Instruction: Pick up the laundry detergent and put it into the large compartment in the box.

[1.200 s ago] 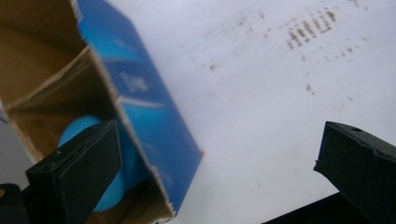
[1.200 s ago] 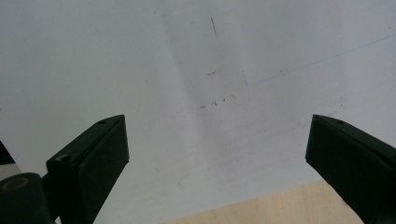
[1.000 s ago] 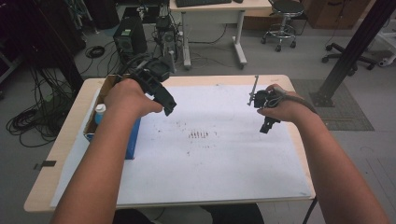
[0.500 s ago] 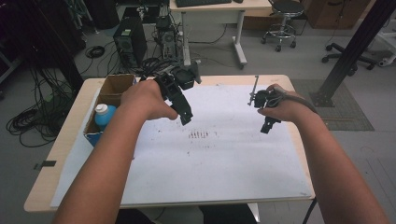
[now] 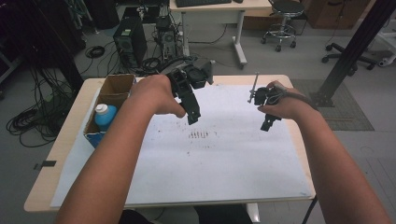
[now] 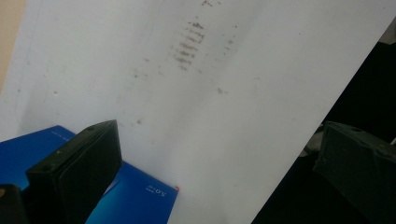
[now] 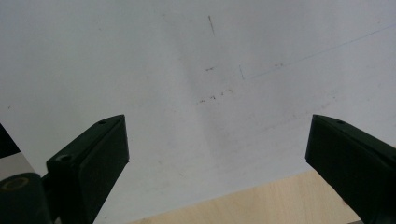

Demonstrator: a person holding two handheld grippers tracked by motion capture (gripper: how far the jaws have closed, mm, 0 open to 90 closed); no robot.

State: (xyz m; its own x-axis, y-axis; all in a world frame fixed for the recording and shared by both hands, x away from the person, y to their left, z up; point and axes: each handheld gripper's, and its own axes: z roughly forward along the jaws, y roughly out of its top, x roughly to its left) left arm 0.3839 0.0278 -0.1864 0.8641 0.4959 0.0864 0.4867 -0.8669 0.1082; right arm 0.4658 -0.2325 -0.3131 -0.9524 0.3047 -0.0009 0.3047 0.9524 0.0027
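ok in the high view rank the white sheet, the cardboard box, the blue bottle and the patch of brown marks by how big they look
Largest to smallest:
1. White sheet, covering most of the tabletop.
2. Cardboard box at the table's left edge.
3. Blue bottle standing inside the box.
4. Brown marks mid-sheet, though the bottle is partly hidden, so 3 and 4 are close.

A white sheet (image 5: 224, 158) marked with small brown smudges (image 5: 200, 134) is spread over the wooden table (image 5: 70, 140), while beyond its far edge a computer tower (image 5: 127, 39), tangled cables (image 5: 28, 121), a second desk (image 5: 219, 9) and a wheeled stool (image 5: 282, 14) are seen on the grey floor.
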